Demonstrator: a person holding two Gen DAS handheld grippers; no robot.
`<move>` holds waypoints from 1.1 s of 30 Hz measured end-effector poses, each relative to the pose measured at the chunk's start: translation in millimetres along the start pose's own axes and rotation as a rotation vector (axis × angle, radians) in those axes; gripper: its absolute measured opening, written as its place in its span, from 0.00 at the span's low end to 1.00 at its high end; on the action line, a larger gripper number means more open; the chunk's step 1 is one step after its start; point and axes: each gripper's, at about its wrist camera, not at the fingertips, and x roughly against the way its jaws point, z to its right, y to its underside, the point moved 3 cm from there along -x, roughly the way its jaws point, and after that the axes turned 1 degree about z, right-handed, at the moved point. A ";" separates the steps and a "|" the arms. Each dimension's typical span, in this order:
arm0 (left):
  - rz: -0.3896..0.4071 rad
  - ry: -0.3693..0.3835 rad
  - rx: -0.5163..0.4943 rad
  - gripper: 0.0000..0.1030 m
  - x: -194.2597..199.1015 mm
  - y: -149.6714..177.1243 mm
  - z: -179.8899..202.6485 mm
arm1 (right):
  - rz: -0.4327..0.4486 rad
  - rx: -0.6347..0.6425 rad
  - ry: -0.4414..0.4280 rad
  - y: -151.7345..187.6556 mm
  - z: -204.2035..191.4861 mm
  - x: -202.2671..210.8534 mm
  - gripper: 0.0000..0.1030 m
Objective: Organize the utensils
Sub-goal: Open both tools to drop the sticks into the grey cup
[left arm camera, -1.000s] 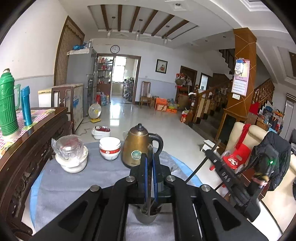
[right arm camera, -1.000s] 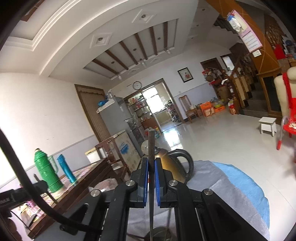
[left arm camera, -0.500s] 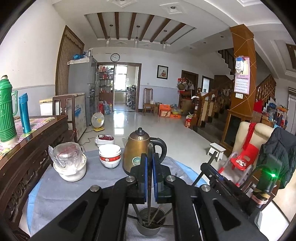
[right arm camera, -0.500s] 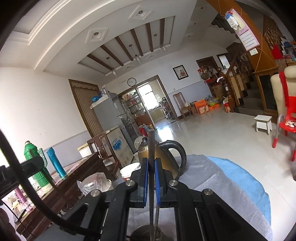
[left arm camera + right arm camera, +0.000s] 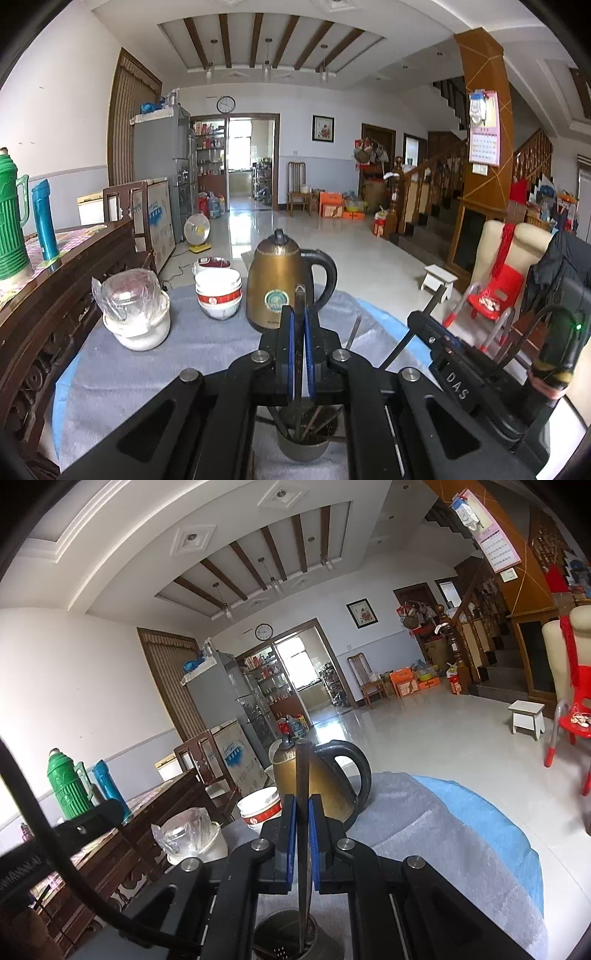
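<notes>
My left gripper (image 5: 299,325) is clamped tight on a thin dark utensil (image 5: 299,295), the blue pads pressed right against its flat sides. Its long axis runs up and down between the pads: the top end sticks up above the fingertips, in front of the gold kettle (image 5: 277,284), and the lower end drops toward the metal cup (image 5: 303,448) sitting on the grey cloth (image 5: 192,350) directly beneath. I can't tell what kind of utensil it is from this edge-on look. Several thin sticks already stand in that cup, leaning at angles.

Over on my right gripper (image 5: 300,812), same story: the pads are closed on a flat dark strip (image 5: 303,771), upright, long axis vertical, upper tip rising across the kettle (image 5: 325,779), lower end pointing down into the metal cup (image 5: 284,941) below the fingers. Whether the tip touches the bottom I can't see.

From the left camera, the right gripper (image 5: 436,334) shows at the right, with its strip slanting up and to the right.

Behind on the cloth: stacked red-and-white bowls (image 5: 218,291) left of the kettle, and a white pot with a bagged lid (image 5: 136,317) further left. Green thermos (image 5: 11,221) and blue flask (image 5: 43,221) stand on the wooden sideboard.
</notes>
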 end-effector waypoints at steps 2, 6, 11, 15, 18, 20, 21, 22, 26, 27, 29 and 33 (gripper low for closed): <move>-0.012 0.003 -0.002 0.05 -0.2 4.2 -0.4 | -0.006 0.002 -0.001 2.5 0.4 1.4 0.07; -0.026 0.002 -0.008 0.05 2.4 12.1 -2.1 | -0.021 0.002 -0.007 11.0 0.4 7.0 0.07; -0.049 0.001 -0.007 0.06 3.3 22.7 -5.4 | -0.039 0.003 -0.022 21.4 -4.4 12.0 0.07; -0.062 -0.006 -0.003 0.06 5.8 25.6 -8.8 | -0.062 -0.002 -0.027 30.7 -5.0 10.2 0.07; -0.060 -0.014 -0.014 0.07 10.9 26.8 -9.1 | -0.084 -0.016 -0.031 36.4 -1.9 8.6 0.07; -0.054 -0.026 -0.030 0.09 14.4 27.9 -8.3 | -0.094 -0.024 -0.035 38.9 0.2 8.1 0.07; -0.051 -0.036 -0.043 0.09 16.1 28.5 -7.3 | -0.101 -0.029 -0.038 40.9 1.0 7.9 0.07; -0.049 -0.044 -0.057 0.09 17.3 28.4 -6.3 | -0.105 -0.032 -0.042 40.8 1.9 7.6 0.08; -0.049 -0.072 -0.111 0.12 24.3 31.6 -1.9 | -0.116 -0.065 -0.069 42.9 5.9 10.6 0.10; -0.044 -0.082 -0.124 0.15 27.5 32.2 -1.3 | -0.116 -0.079 -0.077 42.1 7.1 12.2 0.10; -0.039 -0.097 -0.140 0.41 32.0 33.2 0.2 | -0.132 -0.099 -0.092 42.5 9.2 12.3 0.10; 0.007 -0.141 -0.186 0.49 48.8 36.4 3.7 | -0.156 -0.154 -0.145 44.0 20.8 18.5 0.11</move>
